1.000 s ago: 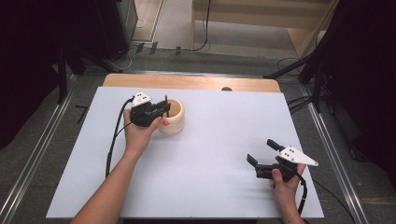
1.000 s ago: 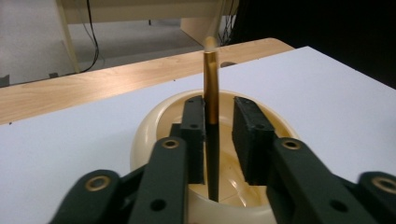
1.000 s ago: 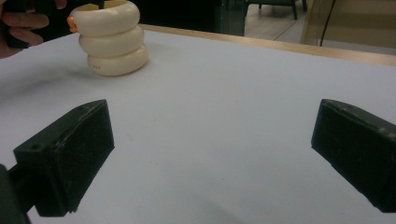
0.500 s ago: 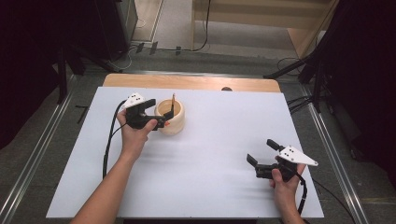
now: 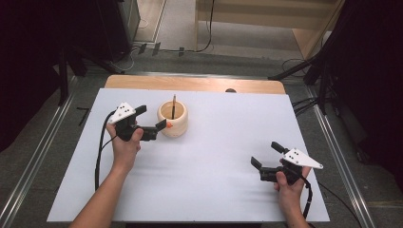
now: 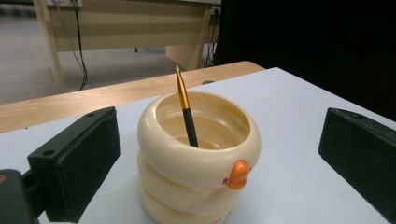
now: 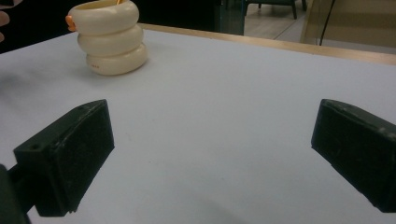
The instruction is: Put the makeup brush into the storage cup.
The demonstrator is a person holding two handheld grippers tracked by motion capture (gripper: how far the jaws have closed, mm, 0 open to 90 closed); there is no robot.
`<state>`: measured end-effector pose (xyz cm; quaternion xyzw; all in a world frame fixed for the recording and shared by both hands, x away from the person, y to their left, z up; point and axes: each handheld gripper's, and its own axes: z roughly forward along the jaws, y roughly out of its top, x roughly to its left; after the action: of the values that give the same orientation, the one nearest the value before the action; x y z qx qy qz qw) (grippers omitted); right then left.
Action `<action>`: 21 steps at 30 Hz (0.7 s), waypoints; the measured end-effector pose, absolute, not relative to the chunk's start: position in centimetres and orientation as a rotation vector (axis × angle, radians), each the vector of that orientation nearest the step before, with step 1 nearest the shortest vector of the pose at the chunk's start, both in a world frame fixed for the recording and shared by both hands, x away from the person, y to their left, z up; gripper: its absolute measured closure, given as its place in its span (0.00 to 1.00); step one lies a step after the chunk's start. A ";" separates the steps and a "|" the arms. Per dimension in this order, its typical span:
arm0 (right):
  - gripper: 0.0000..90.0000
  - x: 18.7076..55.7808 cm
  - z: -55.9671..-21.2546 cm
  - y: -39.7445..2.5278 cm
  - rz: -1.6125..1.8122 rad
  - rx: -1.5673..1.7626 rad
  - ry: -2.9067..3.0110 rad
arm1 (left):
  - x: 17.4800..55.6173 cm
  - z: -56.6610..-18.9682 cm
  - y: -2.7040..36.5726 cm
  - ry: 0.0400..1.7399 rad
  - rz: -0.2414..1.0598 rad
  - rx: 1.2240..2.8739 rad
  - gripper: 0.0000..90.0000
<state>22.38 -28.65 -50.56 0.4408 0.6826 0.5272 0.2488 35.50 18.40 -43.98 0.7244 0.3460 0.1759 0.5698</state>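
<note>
- Cream-coloured ribbed cup (image 5: 173, 118), looks like stacked rings with a little orange beak on the side, sits on the white surface (image 5: 218, 190) toward the far left, not far from the wooden strip at the back edge.
- There's a thin brush (image 6: 185, 106) standing in it, dark handle with a gold-orange ferrule, leaning against the inner wall with the tip poking up over the rim.
- Left gripper (image 5: 153, 122) is right beside the cup on its left side, fingers spread wide and holding nothing. In the high view one finger (image 5: 160, 126) is just at the cup's wall near the beak; can't tell if it's actually touching.
- From the left gripper view the cup sits just ahead of the gap, closer to the left-hand finger (image 6: 77, 163), with the other one (image 6: 362, 158) well off to the side. Neither is pressed on the cup there.
- Right gripper (image 5: 267, 156) is way over at the near right of the surface, well apart from the cup, fingers also released wide with only bare surface between them.
- In the right gripper view the cup (image 7: 109, 37) is far off at the upper left.
</note>
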 end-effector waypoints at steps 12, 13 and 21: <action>0.00 22.3 -50.5 -28.7 1.436 1.200 1.855 | 33.5 -44.5 19.2 0.797 0.420 1.700 0.00; 0.00 22.3 -50.5 -28.7 1.437 1.200 1.856 | 33.4 -44.5 19.3 0.798 0.419 1.696 0.00; 0.00 22.3 -50.5 -28.7 1.436 1.199 1.855 | 32.5 -45.1 20.1 0.806 0.430 1.703 0.00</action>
<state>22.30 -28.68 -50.48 0.4405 0.6815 0.5277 0.2509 32.50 20.10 -45.10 0.7250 0.3434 0.1829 0.5683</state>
